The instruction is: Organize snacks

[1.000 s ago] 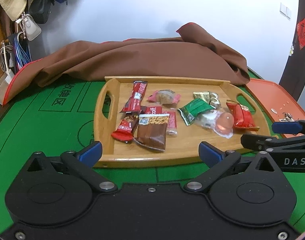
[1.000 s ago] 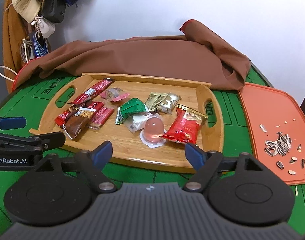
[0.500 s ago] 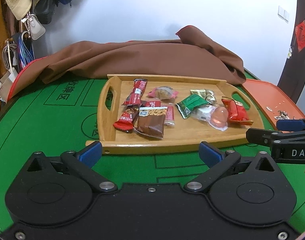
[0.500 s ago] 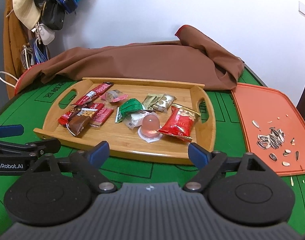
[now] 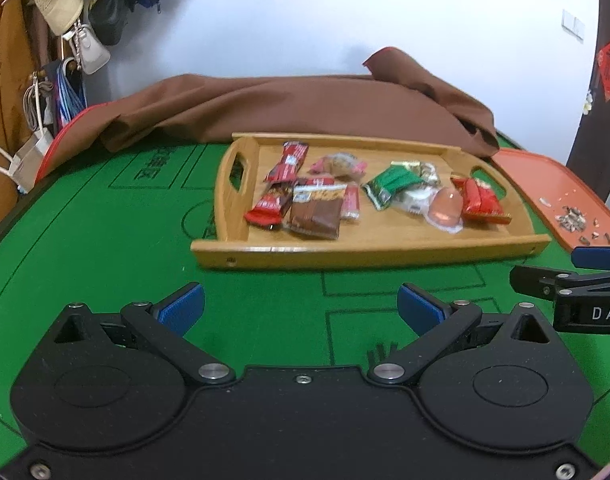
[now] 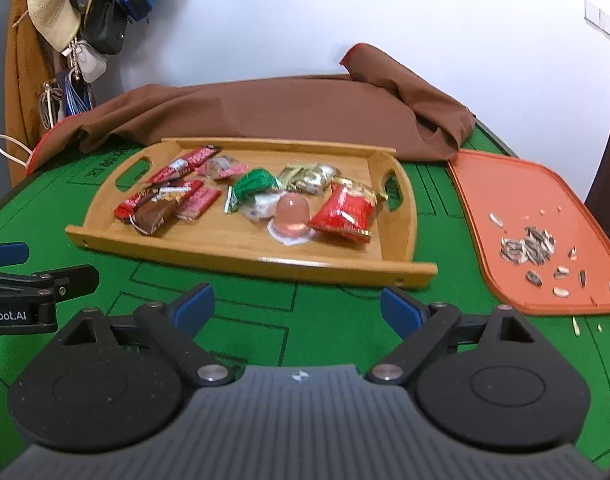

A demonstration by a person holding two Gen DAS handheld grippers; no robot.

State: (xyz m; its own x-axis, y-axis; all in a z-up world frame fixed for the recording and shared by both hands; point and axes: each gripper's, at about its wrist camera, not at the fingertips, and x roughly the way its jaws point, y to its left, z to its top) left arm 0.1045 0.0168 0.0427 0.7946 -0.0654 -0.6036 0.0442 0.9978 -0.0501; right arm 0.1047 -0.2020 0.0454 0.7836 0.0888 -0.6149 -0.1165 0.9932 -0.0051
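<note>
A green felt (image 6: pixel 345 320) (marked with dark lines) is seen under a tan tray (image 6: pixel 265 258); red, green and brown wrappers (image 6: pixel 345 210) are shown.

I pull both grippers back from the wooden tray (image 5: pixel 369 250): the left gripper (image 5: pixel 301 306) and right gripper (image 6: pixel 297 306) now sit farther from its near rim, with more green tabletop (image 5: pixel 105 248) showing between them and it.

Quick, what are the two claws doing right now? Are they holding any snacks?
Left claw: open, holding nothing.
Right claw: open, holding nothing.
</note>
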